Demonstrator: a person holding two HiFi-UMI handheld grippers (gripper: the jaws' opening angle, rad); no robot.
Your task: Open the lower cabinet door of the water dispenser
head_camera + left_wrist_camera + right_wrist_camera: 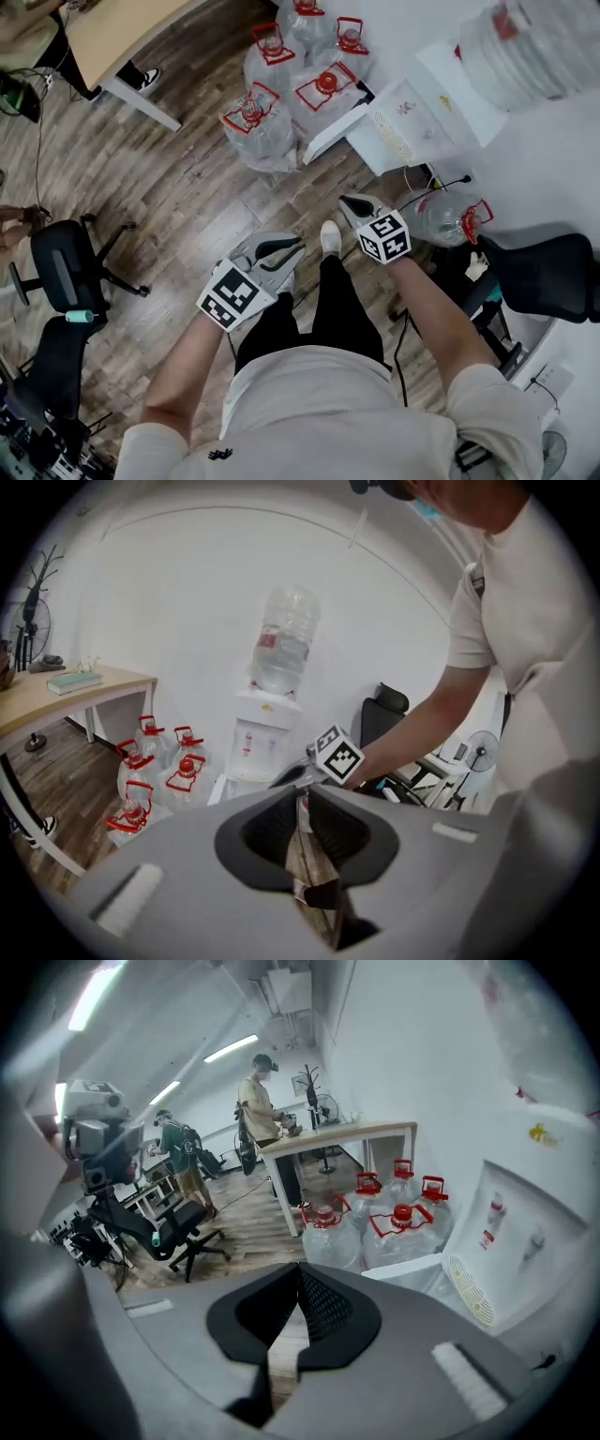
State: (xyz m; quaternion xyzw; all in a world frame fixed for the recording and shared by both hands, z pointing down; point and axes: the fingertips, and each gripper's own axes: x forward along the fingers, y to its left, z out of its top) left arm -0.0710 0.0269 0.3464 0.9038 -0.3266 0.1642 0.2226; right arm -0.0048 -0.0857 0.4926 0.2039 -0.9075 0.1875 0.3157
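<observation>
The white water dispenser stands at the upper right of the head view with a large bottle on top. Its lower cabinet door stands swung outward toward the jugs. The left gripper view shows the dispenser and door ahead, and the right gripper view shows the door just beyond the jaws. My left gripper is shut and empty, held above the floor. My right gripper is also shut and empty, a short way short of the door and touching nothing.
Several water jugs with red handles cluster left of the door. One more jug lies at the right. Office chairs stand at the left and right. A desk is at the top left. People stand far off.
</observation>
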